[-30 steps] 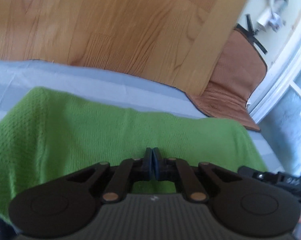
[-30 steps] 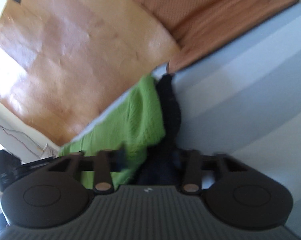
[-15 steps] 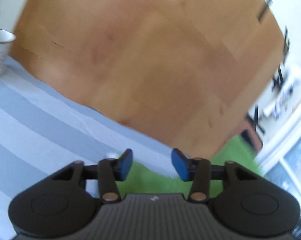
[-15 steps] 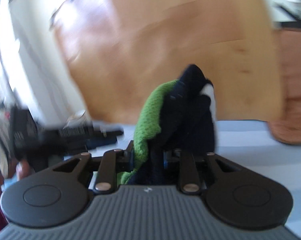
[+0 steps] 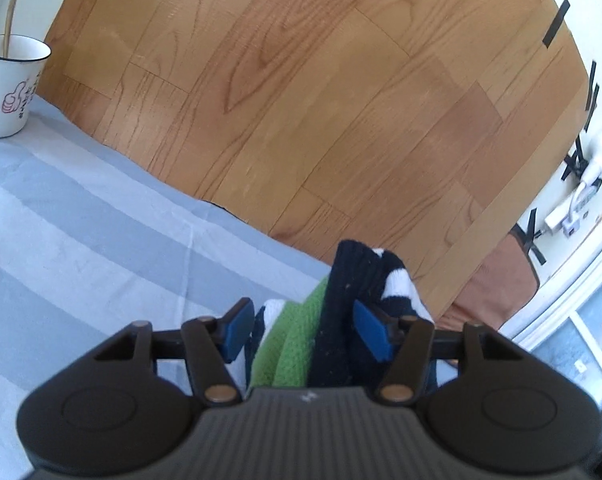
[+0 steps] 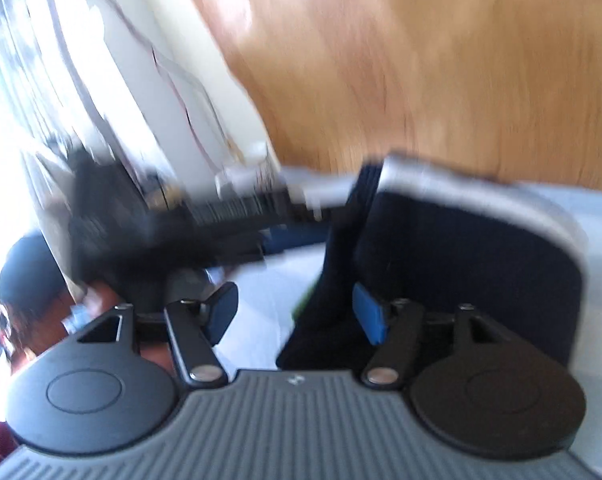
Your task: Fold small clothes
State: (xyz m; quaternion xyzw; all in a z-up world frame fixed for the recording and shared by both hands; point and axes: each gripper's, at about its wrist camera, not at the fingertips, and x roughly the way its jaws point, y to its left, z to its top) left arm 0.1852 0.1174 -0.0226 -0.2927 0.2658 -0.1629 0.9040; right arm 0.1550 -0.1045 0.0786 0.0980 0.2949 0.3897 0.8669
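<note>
The small garment [image 5: 333,320] is green knit with navy and white stripes. In the left wrist view it stands bunched between the open fingers of my left gripper [image 5: 305,328]; the blue pads [image 5: 371,336] do not press it. In the blurred right wrist view the navy part of the garment [image 6: 441,256] lies ahead on the striped cloth. My right gripper [image 6: 297,312] is open, with the dark fabric against its right pad [image 6: 367,316]. The left gripper's dark body [image 6: 173,216] shows at the left there.
A grey-and-white striped cloth [image 5: 81,220] covers the table. A white enamel mug [image 5: 9,88] with a wooden stick stands at the far left. Beyond the table edge lie wooden floor [image 5: 321,100] and a brown mat [image 5: 501,280].
My left gripper opened and swung left, and now has the bunched garment between its fingers. My right gripper carried the garment leftward, then opened and let it go.
</note>
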